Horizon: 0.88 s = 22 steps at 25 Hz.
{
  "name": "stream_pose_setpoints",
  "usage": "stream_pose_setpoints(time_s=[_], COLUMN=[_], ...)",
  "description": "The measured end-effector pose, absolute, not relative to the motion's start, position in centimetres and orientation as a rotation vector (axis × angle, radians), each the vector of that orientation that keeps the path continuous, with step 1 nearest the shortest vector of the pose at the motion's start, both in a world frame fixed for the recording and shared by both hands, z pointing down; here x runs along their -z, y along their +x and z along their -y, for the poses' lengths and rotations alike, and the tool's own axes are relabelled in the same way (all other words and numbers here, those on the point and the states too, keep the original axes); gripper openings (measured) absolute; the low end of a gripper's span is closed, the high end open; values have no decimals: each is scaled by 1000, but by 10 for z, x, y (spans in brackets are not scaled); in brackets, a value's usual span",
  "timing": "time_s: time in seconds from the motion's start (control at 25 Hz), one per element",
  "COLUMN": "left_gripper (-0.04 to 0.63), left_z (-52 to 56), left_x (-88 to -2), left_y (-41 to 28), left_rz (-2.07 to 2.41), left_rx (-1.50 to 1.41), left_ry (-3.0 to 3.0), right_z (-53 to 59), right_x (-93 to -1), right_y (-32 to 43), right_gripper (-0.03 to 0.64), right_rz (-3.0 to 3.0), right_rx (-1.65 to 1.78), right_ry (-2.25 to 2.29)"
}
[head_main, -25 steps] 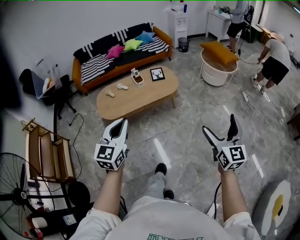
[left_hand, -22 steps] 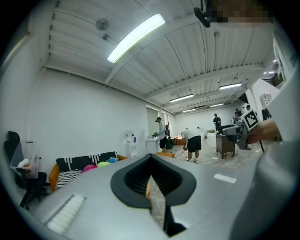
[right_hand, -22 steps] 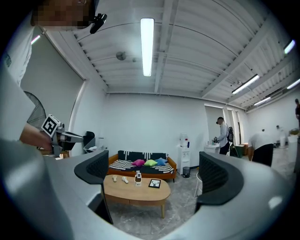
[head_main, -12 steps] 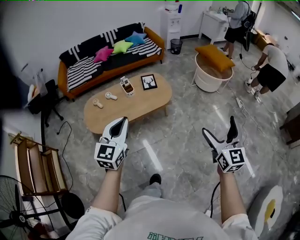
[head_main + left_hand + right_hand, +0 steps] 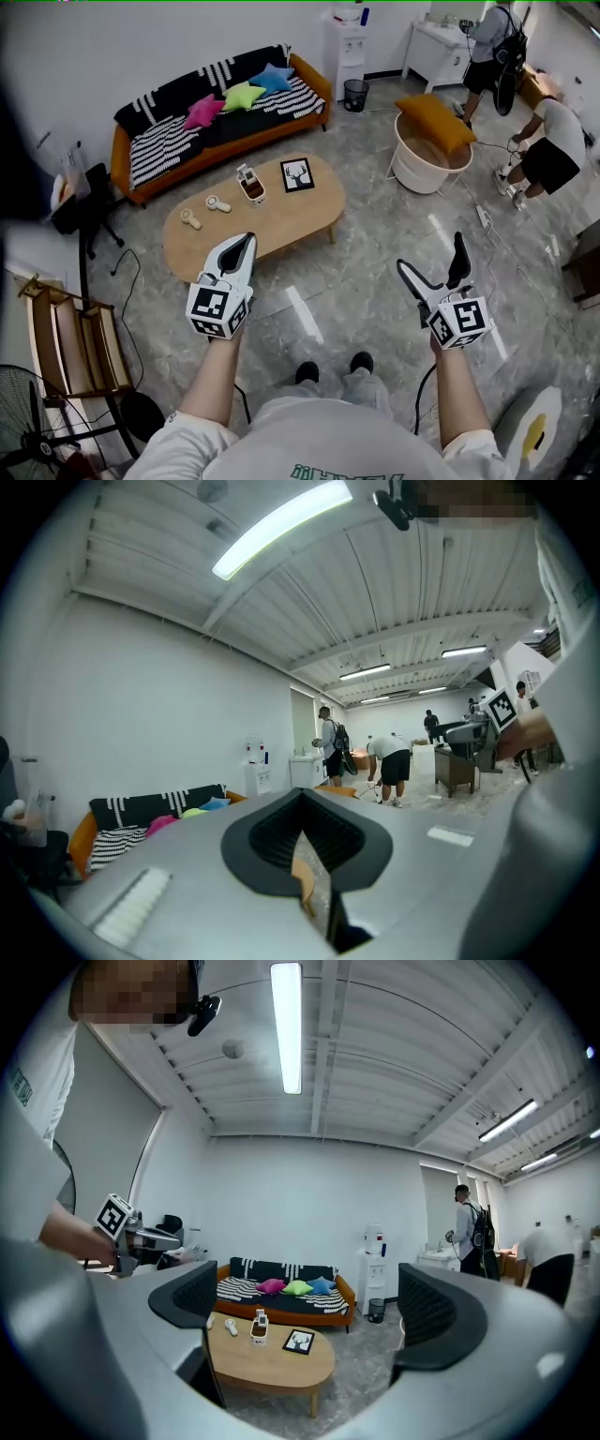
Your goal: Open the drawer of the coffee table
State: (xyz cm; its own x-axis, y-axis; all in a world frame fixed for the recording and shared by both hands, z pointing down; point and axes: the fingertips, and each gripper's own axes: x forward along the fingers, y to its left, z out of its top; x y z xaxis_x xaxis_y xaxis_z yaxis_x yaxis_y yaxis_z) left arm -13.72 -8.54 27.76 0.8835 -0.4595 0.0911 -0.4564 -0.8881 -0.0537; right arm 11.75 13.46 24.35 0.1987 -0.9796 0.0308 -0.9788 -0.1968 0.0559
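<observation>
Oval light-wood coffee table [image 5: 281, 220] not yet reached, its drawer unseen. Short of it, left gripper [image 5: 246, 244] pinched together, right gripper [image 5: 431, 258] spread wide, both empty

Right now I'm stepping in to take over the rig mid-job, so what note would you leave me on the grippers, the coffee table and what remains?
Left gripper: shut, holding nothing.
Right gripper: open, empty.
Both are held in the air, short of the coffee table, which stands ahead on the floor in front of the sofa. A picture frame and small items lie on its top.
Done: nothing; no drawer shows from here.
Left: walk up, find the drawer front, grip it and pull.
</observation>
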Motion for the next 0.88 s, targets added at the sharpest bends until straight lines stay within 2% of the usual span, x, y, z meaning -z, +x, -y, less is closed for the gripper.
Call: stream_pose_setpoints(time_s=[0.6,0.88], left_gripper=[-2,-2], left_z=[103,103], left_x=[-265,-274], left_y=[-11,-17], left_rz=[-1149,-1348], left_rx=[185,243], left_ry=[-2871,-2800], right_z=[-43,19], right_x=[-266,-279], right_y=[293,300], right_gripper=[589,589], right_rz=[2298,2464], right_rx=[-39,-64], right_ry=[2084,1899])
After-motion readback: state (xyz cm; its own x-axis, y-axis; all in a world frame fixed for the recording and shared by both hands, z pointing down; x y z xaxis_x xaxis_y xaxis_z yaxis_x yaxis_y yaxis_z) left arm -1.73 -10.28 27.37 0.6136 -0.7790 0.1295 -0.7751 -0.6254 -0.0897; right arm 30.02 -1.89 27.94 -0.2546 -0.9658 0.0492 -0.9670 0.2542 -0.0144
